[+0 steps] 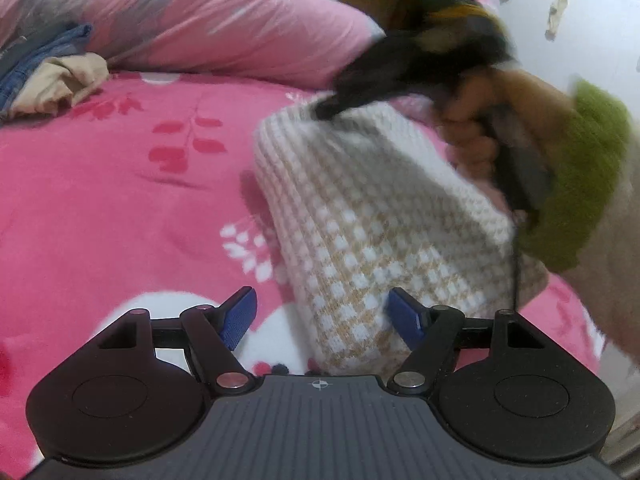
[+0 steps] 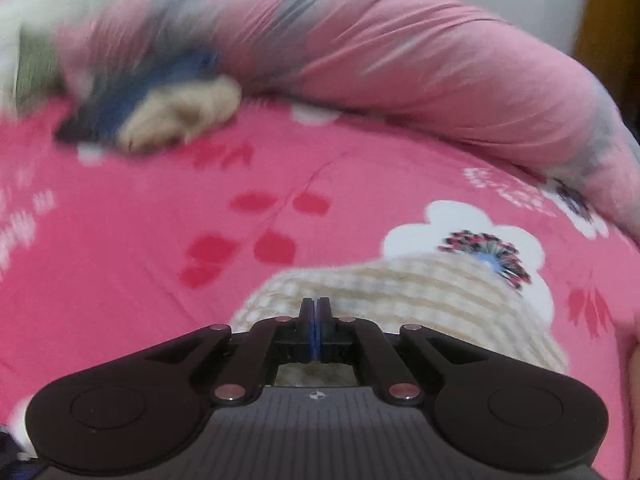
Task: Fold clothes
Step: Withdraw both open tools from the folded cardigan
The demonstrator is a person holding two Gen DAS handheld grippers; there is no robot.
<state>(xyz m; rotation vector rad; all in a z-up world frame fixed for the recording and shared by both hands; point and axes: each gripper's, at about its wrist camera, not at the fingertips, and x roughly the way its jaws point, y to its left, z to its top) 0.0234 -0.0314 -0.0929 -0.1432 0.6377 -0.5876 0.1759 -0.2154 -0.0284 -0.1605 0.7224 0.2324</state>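
- Far upper left of the left wrist view: a heap of clothes, blue denim over a beige piece, lies on the bed against the pink pillow.
- Across the left half of that view the pink floral bedsheet runs flat, with red leaf prints and white flowers.
- Bottom centre: the left gripper has its blue-padded fingers spread wide. The lower end of the knit garment lies between them, and whether the pads touch the cloth I cannot tell.
- Centre to right: the knit garment is a thick cream and beige piece in a small check pattern, with a ribbed, paler band along its top. It hangs raised at the top corner and drapes down onto the sheet.
- Upper right: the right gripper, blurred, pinches that top corner; a hand in a green knit sleeve grips its handle.
- In the right wrist view, the right gripper has its fingers pressed together at lower centre, with the checked knit bunched just beyond and under the tips.
- Right of that, the knit partly covers a white flower print on the sheet.
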